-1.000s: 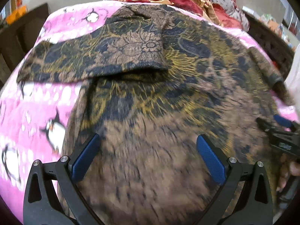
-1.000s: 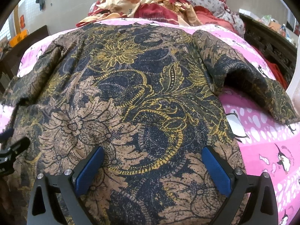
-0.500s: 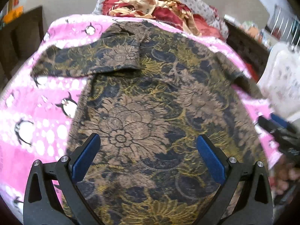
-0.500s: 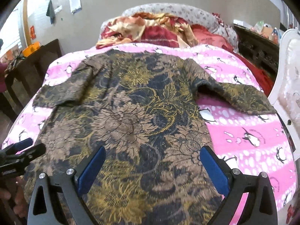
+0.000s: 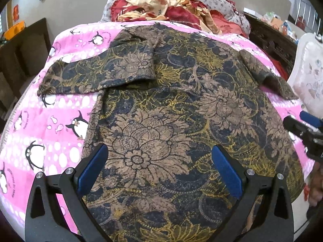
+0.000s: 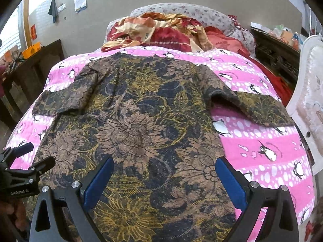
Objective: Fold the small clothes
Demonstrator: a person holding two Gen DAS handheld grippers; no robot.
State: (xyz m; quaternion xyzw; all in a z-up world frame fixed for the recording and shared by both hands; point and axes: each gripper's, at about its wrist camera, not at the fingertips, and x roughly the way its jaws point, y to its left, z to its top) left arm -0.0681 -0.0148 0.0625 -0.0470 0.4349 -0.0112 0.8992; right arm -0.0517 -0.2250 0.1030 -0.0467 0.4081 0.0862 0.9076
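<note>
A brown, black and gold floral shirt point(image 5: 171, 111) lies spread flat on a pink penguin-print blanket point(image 5: 50, 125), also in the right wrist view point(image 6: 141, 121). Its left sleeve point(image 5: 101, 72) lies out over the blanket, its inner end lapped over the body. Its right sleeve point(image 6: 252, 106) sticks out to the right. My left gripper point(image 5: 159, 165) is open and empty above the lower hem, left of centre. My right gripper point(image 6: 164, 177) is open and empty above the hem, right of centre. Each gripper shows at the edge of the other's view.
A heap of red and gold bedding point(image 6: 161, 32) and a grey pillow point(image 6: 181, 12) lie at the head of the bed. A white padded footboard point(image 6: 310, 104) stands on the right. Dark wooden furniture point(image 6: 30, 74) stands on the left and a dark carved cabinet point(image 6: 276, 54) on the right.
Both grippers have pulled back and up from the shirt, so the whole garment and bed now show. Both stay open and empty.
</note>
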